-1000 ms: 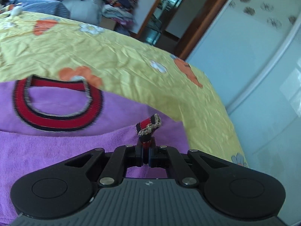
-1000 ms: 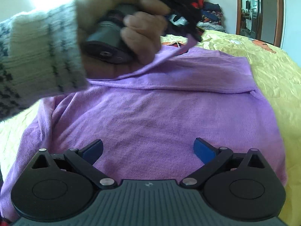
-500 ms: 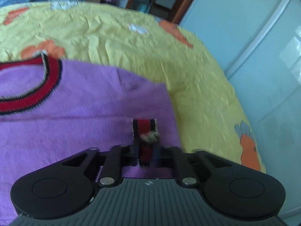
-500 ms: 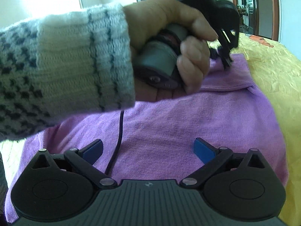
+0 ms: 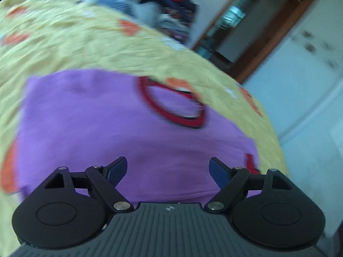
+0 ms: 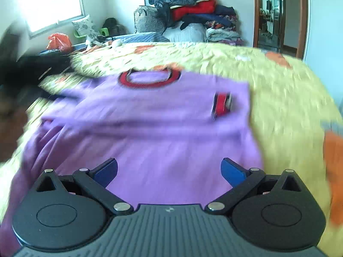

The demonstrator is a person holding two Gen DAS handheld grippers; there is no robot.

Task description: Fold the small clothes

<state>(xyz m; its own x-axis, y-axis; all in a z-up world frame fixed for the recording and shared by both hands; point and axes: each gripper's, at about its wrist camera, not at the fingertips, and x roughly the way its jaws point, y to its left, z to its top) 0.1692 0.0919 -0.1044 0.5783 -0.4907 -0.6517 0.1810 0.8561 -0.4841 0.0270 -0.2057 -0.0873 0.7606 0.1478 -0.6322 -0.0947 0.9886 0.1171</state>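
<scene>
A small purple sweater [image 6: 163,128] with a red and black collar [image 6: 148,79] lies flat on the yellow bedspread [image 6: 289,98]. One sleeve is folded across the chest, its red cuff [image 6: 221,105] lying near the right edge. My right gripper [image 6: 169,169] is open and empty above the sweater's lower part. In the left wrist view the same sweater [image 5: 107,128], its collar [image 5: 171,105] and the cuff [image 5: 249,162] show, blurred. My left gripper [image 5: 167,169] is open and empty above the sweater, the cuff just right of it.
A pile of folded clothes [image 6: 193,17] stands at the far end of the bed. Dark clothing [image 6: 32,68] lies at the left edge. A doorway [image 6: 276,15] and a white wardrobe [image 5: 310,75] are to the right of the bed.
My left gripper has opened and let go of the red cuff, which now lies on the sweater. It has pulled back out of the right wrist view. Both views are motion-blurred.
</scene>
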